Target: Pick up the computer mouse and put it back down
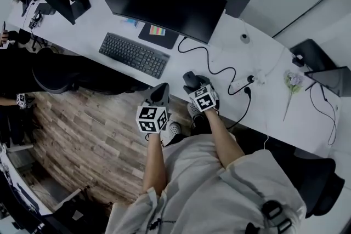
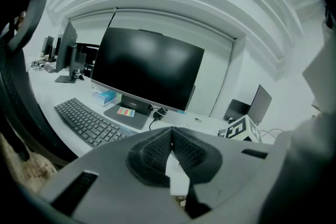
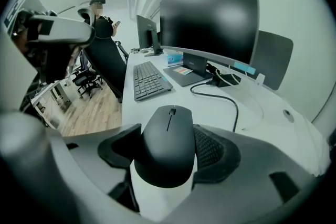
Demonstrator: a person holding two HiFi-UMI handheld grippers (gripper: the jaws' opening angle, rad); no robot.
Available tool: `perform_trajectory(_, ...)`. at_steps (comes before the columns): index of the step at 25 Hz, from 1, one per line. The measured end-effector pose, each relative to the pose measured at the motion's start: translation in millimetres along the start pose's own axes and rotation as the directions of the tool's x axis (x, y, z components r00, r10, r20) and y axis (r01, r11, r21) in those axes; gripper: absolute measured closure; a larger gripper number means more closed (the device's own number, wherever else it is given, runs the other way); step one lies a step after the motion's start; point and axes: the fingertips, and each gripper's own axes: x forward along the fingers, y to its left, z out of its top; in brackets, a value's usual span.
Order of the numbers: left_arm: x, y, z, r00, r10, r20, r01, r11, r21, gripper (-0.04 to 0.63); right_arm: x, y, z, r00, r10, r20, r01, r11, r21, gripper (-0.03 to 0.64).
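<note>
The black computer mouse point(image 3: 169, 145) sits between the two dark pads of my right gripper point(image 3: 167, 157), which is shut on its sides and holds it a little above the white desk point(image 3: 210, 107). In the head view this gripper point(image 1: 191, 83) is over the desk's near edge, right of the keyboard, and the mouse itself is hard to make out there. My left gripper point(image 1: 160, 94) hovers just off the desk edge to its left. Its jaws are shut with nothing between them point(image 2: 171, 150).
A black keyboard point(image 1: 134, 55) and a large monitor point(image 1: 164, 5) stand left of and behind the grippers. A black cable point(image 1: 216, 67) runs to a power strip point(image 1: 241, 84). A flower point(image 1: 293, 82) and a laptop point(image 1: 329, 79) lie at right. An office chair point(image 1: 55, 71) is at left.
</note>
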Motion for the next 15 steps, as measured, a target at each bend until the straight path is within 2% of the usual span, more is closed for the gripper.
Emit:
perform_trajectory(6, 2.5, -17.6, -2.8, 0.998, -0.061, -0.005, 0.061, 0.998, 0.018, 0.574, -42.8, -7.1, 14.2, 0.993, -0.066, 0.098, 0.058, 0.995, 0.085, 0.302)
perform_trajectory(15, 2.4, -36.1, -9.4, 0.992, -0.129, -0.014, 0.13, 0.99, 0.05, 0.574, -97.3, -10.0, 27.7, 0.967, -0.149, 0.204, 0.111, 0.976, 0.189, 0.302)
